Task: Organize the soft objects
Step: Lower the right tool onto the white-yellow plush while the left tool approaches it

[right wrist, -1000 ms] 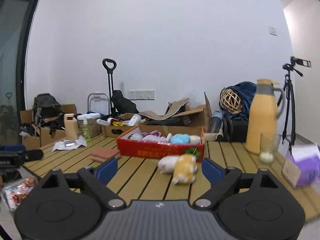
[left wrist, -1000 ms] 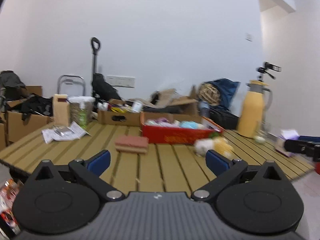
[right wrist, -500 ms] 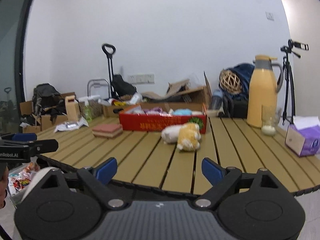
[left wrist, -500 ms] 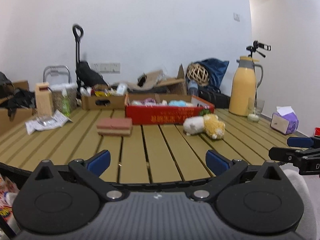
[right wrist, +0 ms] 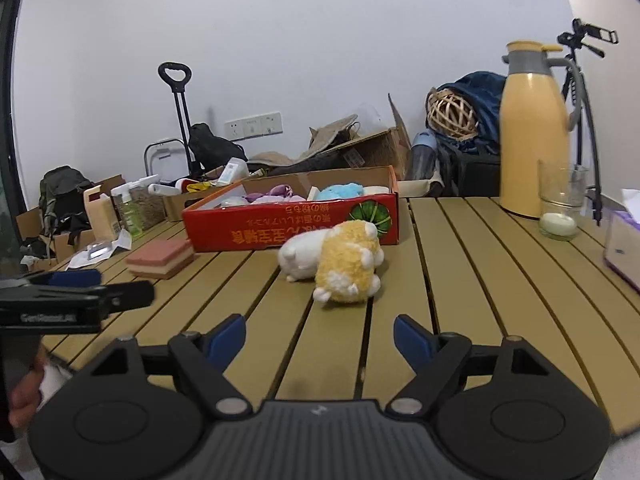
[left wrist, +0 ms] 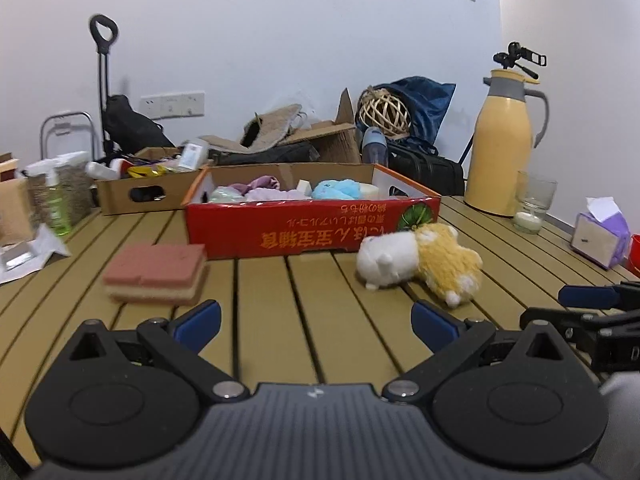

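Note:
A white and yellow plush toy (left wrist: 420, 262) lies on the slatted wooden table (left wrist: 280, 320) in front of a red cardboard box (left wrist: 312, 228) that holds several soft items. A pink sponge block (left wrist: 156, 274) lies left of the box. My left gripper (left wrist: 316, 322) is open and empty above the table's near part, between the sponge and the plush. My right gripper (right wrist: 320, 338) is open and empty, just short of the plush toy (right wrist: 336, 262). The red box (right wrist: 292, 224) and the sponge (right wrist: 160, 258) also show in the right wrist view.
A yellow thermos jug (right wrist: 534, 132), a glass with a candle (right wrist: 560, 208) and a purple tissue box (left wrist: 600, 236) stand at the right. A brown cardboard box (left wrist: 140, 188), a spray bottle (left wrist: 56, 204) and papers (left wrist: 28, 248) sit at the left. Clutter lines the back wall.
Both grippers have moved forward over the table edge toward the objects; the plush, sponge and red box now look nearer. Both stay open.

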